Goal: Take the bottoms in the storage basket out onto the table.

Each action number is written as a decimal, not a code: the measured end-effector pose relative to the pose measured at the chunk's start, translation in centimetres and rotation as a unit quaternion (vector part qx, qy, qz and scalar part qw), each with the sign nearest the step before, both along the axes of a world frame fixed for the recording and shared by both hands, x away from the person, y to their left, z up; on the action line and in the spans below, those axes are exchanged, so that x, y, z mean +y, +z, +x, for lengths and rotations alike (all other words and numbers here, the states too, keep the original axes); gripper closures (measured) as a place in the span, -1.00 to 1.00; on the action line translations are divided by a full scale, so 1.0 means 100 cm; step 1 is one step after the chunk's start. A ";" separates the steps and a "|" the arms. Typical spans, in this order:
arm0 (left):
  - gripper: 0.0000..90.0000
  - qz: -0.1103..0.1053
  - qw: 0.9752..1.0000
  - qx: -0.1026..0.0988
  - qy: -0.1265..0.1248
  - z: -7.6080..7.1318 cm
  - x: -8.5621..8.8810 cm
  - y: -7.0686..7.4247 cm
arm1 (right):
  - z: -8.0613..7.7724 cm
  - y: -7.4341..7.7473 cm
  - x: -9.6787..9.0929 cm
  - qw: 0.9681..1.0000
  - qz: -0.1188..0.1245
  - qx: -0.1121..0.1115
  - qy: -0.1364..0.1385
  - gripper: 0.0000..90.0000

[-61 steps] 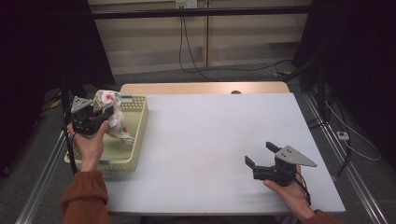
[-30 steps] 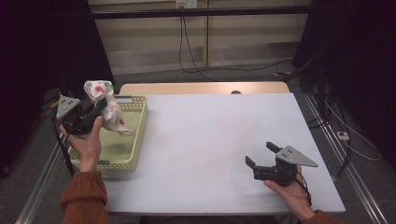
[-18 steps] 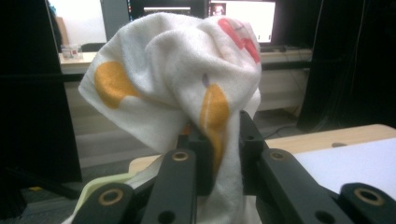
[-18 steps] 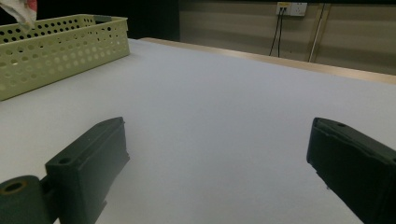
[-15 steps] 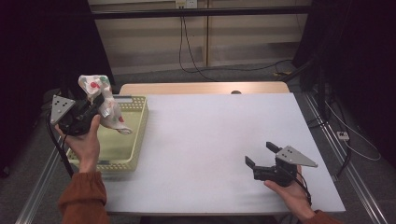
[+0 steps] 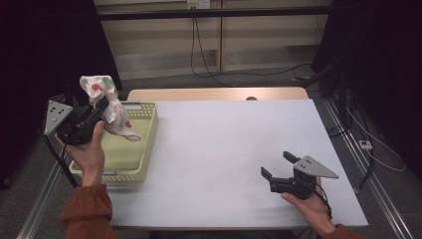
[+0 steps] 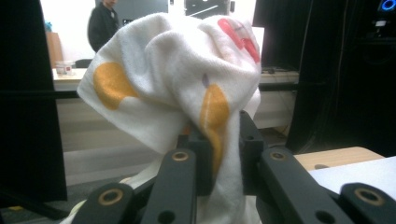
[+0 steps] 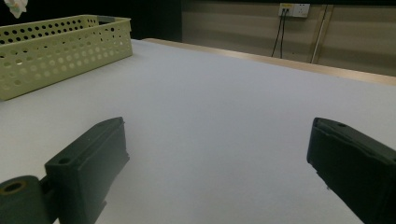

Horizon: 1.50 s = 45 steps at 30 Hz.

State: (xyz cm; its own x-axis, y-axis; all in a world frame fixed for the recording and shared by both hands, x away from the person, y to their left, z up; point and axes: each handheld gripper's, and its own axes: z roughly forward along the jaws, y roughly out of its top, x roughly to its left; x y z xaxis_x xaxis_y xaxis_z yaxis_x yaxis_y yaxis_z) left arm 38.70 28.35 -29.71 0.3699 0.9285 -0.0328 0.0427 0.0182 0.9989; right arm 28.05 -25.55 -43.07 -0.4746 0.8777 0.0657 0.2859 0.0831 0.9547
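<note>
Left gripper [image 6: 99, 110]: jaws clamped on a white cloth with coloured spots [image 6: 107, 102]. In the left gripper view the fabric [image 7: 187, 84] is pinched between the two black fingers [image 7: 198, 158] at a narrow waist; most of the cloth bunches above and ahead of the fingertips, and a tail hangs below them.

In the high view the cloth is held in the air, above the far left corner of the yellow-green perforated basket [image 6: 144, 172]. Its lower tail hangs over the basket's interior; whether it touches the far rim cannot be told. The gripper body sits outside the basket's left edge, over the gap between the basket and the table's metal side rail [image 6: 40, 201].

Right gripper [image 6: 274, 167]: jaws spread wide, nothing between them. It is held low at the near right part of the white tabletop [image 6: 224, 144], fingertips pointing towards the basket. In the right gripper view the fingers [image 8: 95, 149] stand apart over bare surface, with the basket wall [image 8: 56, 46] well ahead of the left finger.

Between the right fingertips and the basket's right wall the tabletop lies open. The wooden strip [image 6: 214, 93] bounds the far edge.
</note>
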 end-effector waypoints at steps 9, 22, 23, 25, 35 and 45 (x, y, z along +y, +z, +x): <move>0.81 -0.001 1.000 0.003 -0.021 -0.002 -0.015 0.003 | 0.000 0.000 0.000 1.000 0.001 -0.001 0.004 -0.89; 0.81 -0.005 0.999 0.011 -0.052 -0.004 -0.029 0.010 | 0.000 0.000 0.001 1.000 0.000 0.001 0.006 -0.89; 0.80 -0.003 0.998 0.012 -0.054 -0.004 -0.030 0.011 | 0.000 0.000 0.001 1.000 0.000 0.001 0.006 -0.89; 0.81 -0.003 0.998 0.014 -0.058 -0.004 -0.031 0.011 | 0.000 0.000 0.001 1.000 0.000 0.002 0.006 -0.89; 0.80 0.004 0.997 0.010 -0.076 -0.008 -0.044 0.017 | 0.000 -0.001 0.001 1.000 -0.003 0.001 0.008 -0.89; 0.80 0.015 0.996 0.012 -0.085 -0.010 -0.053 0.020 | 0.000 0.000 0.001 1.000 -0.003 0.001 0.009 -0.89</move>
State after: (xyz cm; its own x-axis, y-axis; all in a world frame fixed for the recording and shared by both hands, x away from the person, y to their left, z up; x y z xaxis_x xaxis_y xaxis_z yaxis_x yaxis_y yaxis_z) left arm 37.74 23.01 -27.75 0.5216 0.8530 -0.0166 0.0665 -0.0213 0.9976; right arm 28.09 -25.48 -43.11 -0.4906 0.8692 0.0609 0.2853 0.0943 0.9538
